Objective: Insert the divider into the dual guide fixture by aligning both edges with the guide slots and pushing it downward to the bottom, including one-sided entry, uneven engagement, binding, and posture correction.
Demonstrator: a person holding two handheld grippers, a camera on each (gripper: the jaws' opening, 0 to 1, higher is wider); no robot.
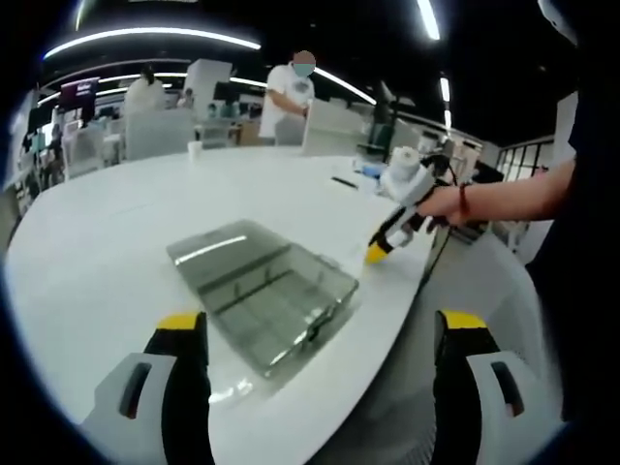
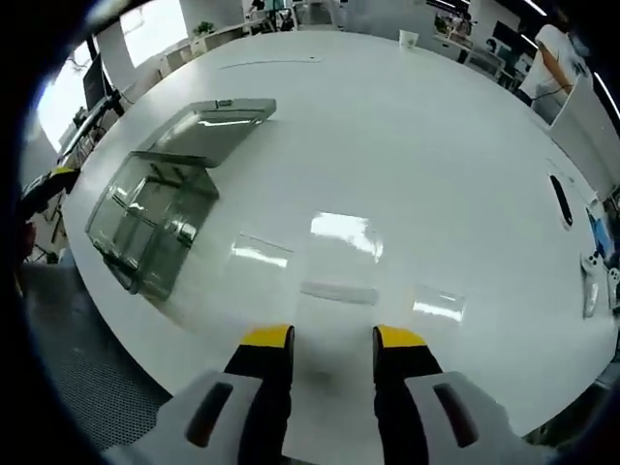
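The clear plastic fixture is a shallow box with guide ribs inside, lying near the white table's edge, its lid folded open behind it. My left gripper is open wide, with the box just ahead between its jaws and nothing held. In the right gripper view the same box sits far left. My right gripper hovers over bare tabletop with its jaws apart and empty. A faint clear rectangle, possibly the divider, lies flat just ahead of it. A hand holds the right gripper to the right of the box.
The round white table curves away close to the box. A black pen-like object, a white controller and a cup lie far off. A person stands at desks behind the table.
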